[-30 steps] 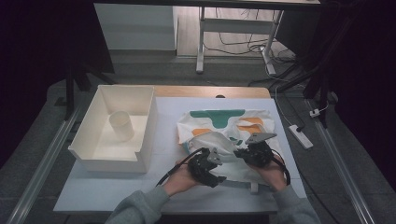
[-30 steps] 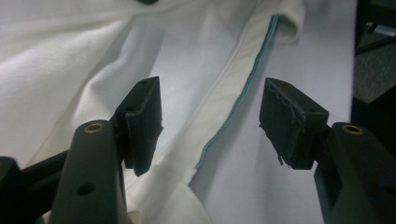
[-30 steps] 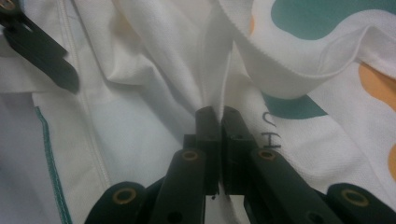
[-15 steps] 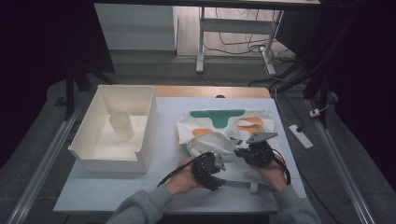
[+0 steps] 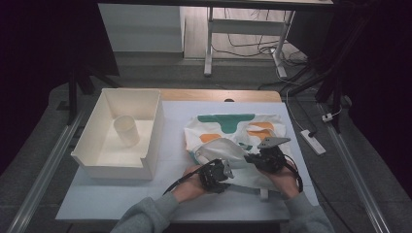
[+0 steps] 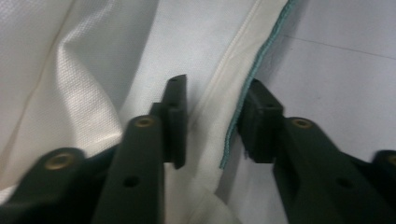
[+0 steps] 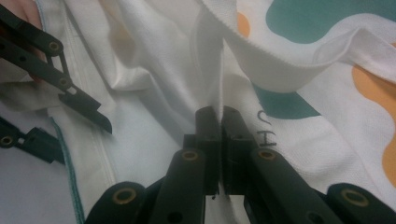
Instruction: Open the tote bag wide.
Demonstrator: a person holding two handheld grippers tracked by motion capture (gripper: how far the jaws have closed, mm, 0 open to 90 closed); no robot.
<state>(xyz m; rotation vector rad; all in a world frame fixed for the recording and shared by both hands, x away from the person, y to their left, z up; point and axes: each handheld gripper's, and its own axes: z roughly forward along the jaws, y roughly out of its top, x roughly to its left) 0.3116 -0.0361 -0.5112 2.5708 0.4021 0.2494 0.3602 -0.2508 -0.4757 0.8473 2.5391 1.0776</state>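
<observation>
A white cloth bag [image 5: 233,131] with green and orange shapes lies flat on the table's right half. My left gripper [image 5: 216,172] sits at its near left corner. In the left gripper view my left gripper [image 6: 212,126] straddles the bag's green-stitched hem [image 6: 252,74]. Its jaws have just been closing, but a gap remains and the pads do not press the hem. My right gripper [image 7: 220,116] is shut on a raised fold of the white fabric [image 7: 212,70], just below the bag's strap [image 7: 280,70]. In the high view the right gripper [image 5: 260,158] rests on the bag's near right part.
A white open box [image 5: 97,160] stands on the table's left half with a pale cup [image 5: 126,130] inside it. The white table mat [image 5: 172,136] lies bare between box and bag. A power strip [image 5: 312,141] lies on the floor to the right.
</observation>
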